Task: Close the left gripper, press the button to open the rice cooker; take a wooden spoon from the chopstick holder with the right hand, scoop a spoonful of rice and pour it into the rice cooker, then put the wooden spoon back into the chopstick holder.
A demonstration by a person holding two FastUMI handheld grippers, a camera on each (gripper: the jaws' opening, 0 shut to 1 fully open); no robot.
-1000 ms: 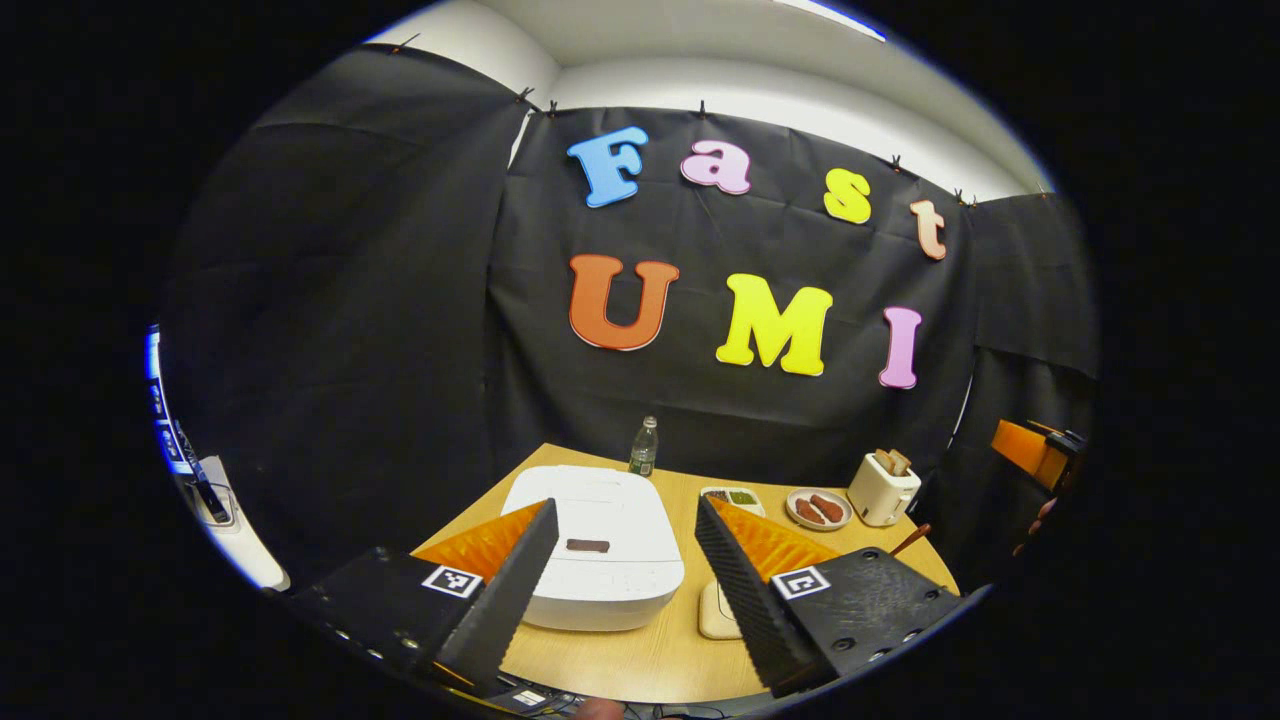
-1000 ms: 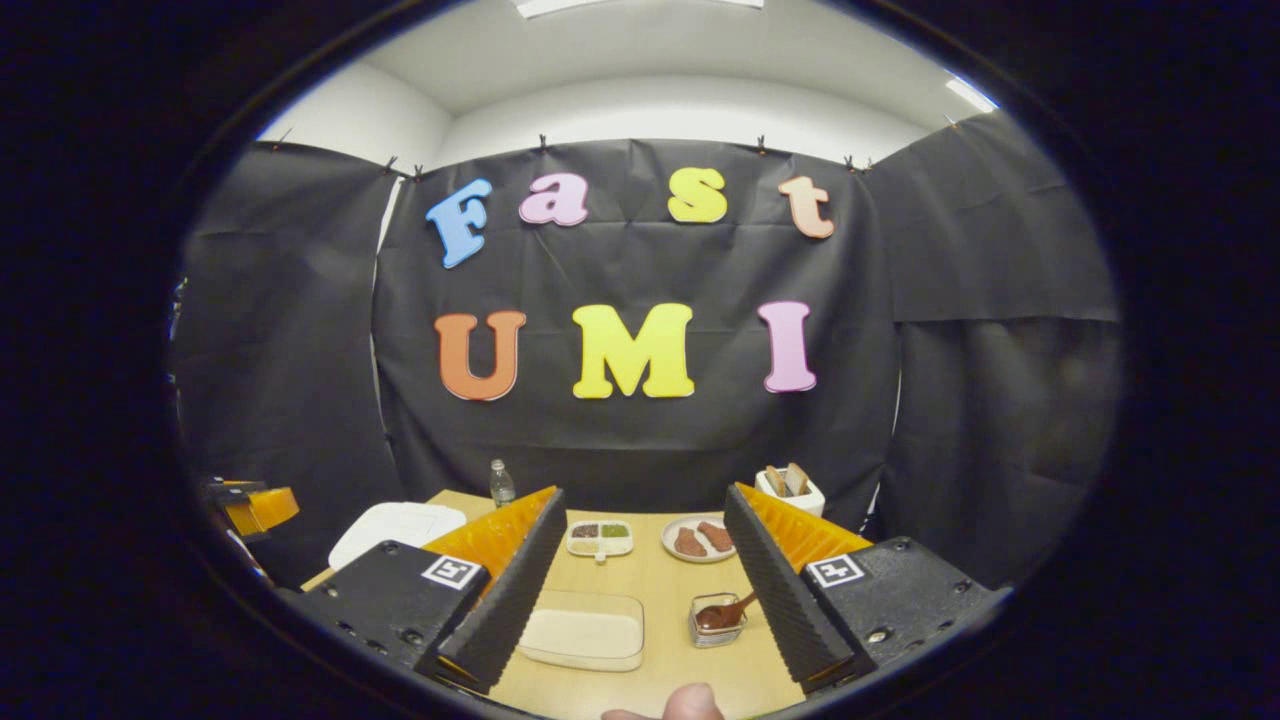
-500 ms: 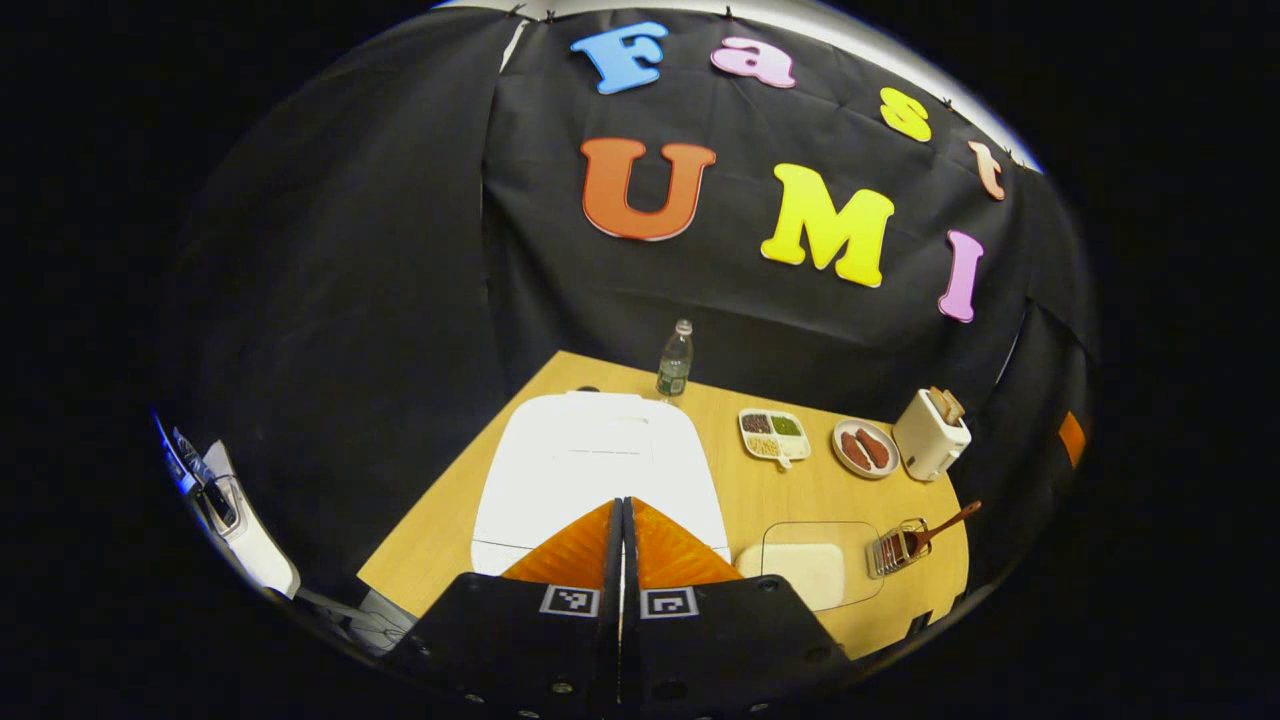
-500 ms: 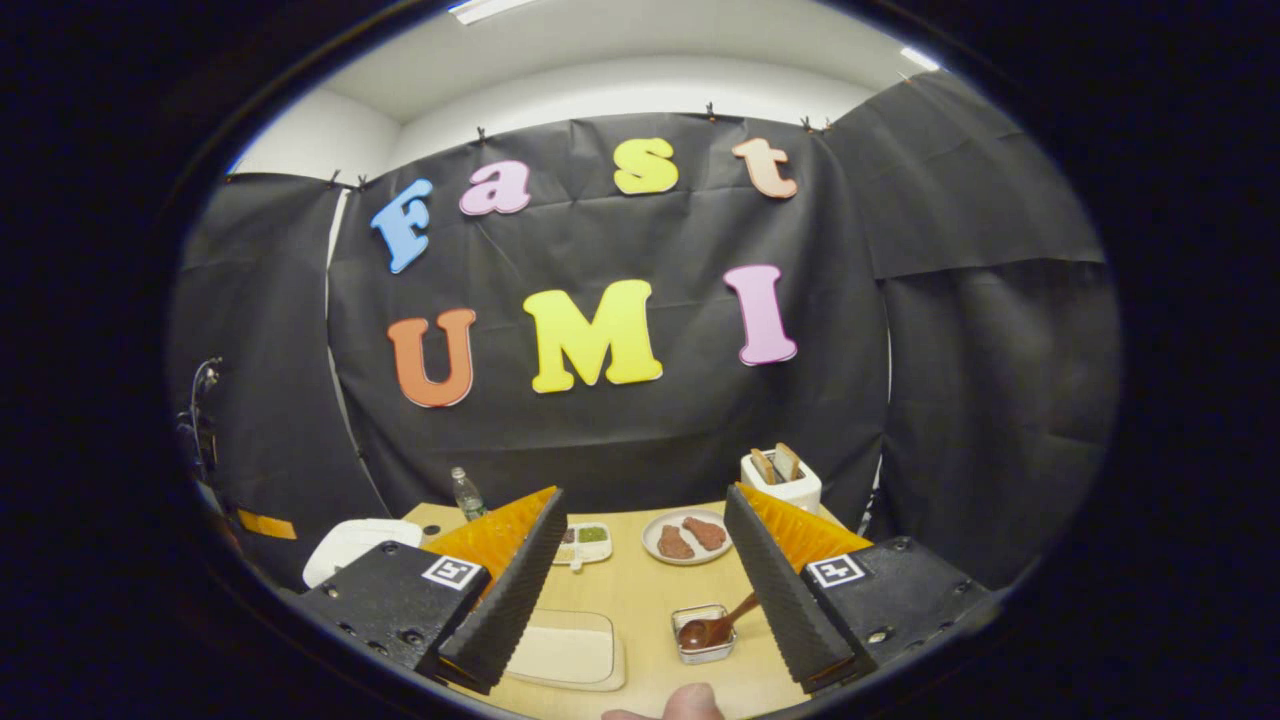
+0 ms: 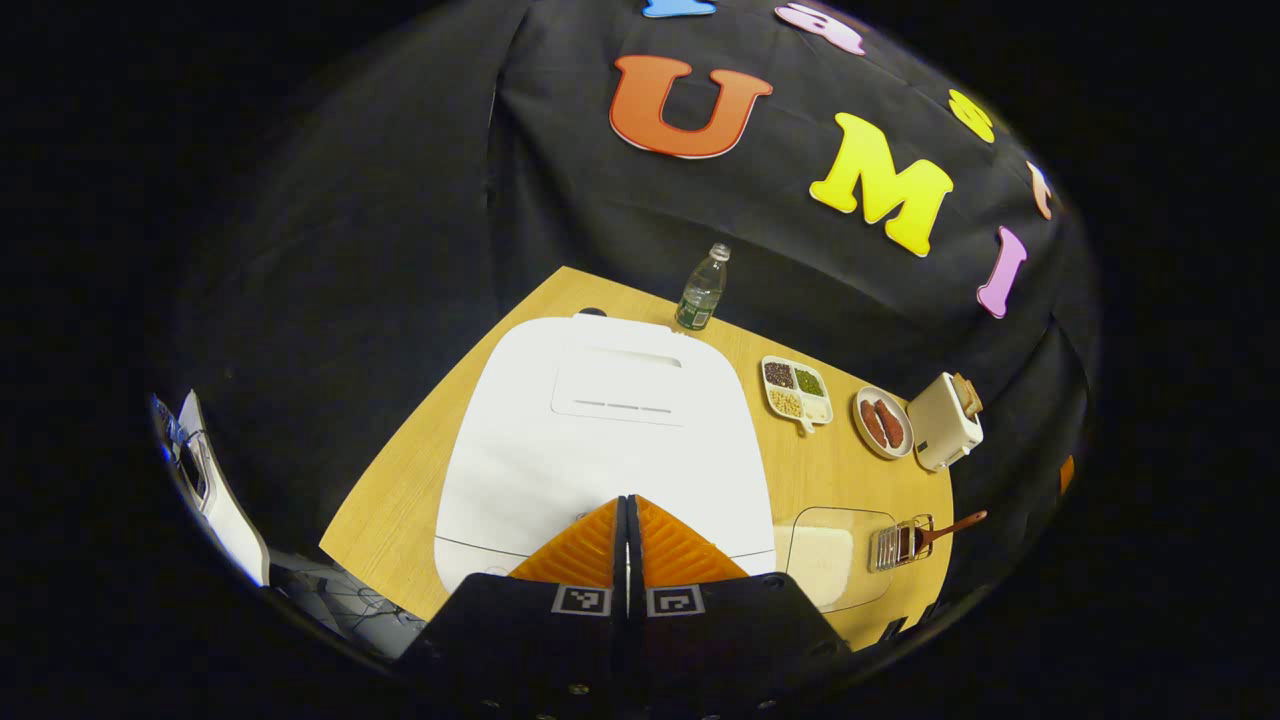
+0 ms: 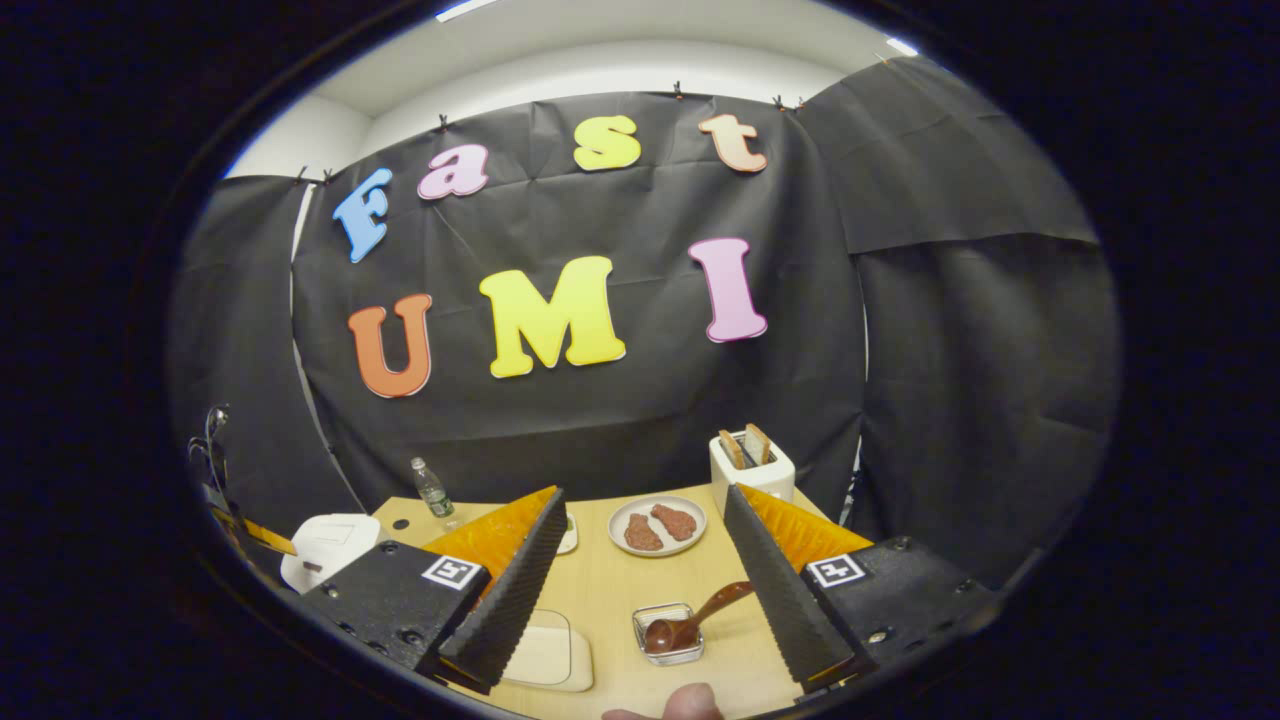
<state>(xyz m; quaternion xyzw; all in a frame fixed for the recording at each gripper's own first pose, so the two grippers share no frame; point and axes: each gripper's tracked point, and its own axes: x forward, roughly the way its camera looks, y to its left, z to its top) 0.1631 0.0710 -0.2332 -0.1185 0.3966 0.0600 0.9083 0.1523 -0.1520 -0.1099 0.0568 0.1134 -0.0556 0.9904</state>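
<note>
**Left claw closed over the rice cooker's front edge**

The left claw (image 5: 627, 510) has its fingers pressed together, holding nothing, above the closed white rice cooker (image 5: 600, 420) on the counter (image 5: 400, 480). The right claw (image 6: 640, 555) gapes wide, empty; the wooden spoon (image 6: 690, 622) rests in the chopstick holder (image 6: 668, 634) ahead of it.

Booth dim, black cloth soaking up light. Right gripper view: bright ceiling strip lights (image 6: 455, 10) at top, white upper wall evenly lit. Left gripper view: white glossy rice cooker lid (image 5: 600, 420) near overexposed, detail washed out. Strong fisheye bending at edges; focus sharp, no motion blur.
</note>
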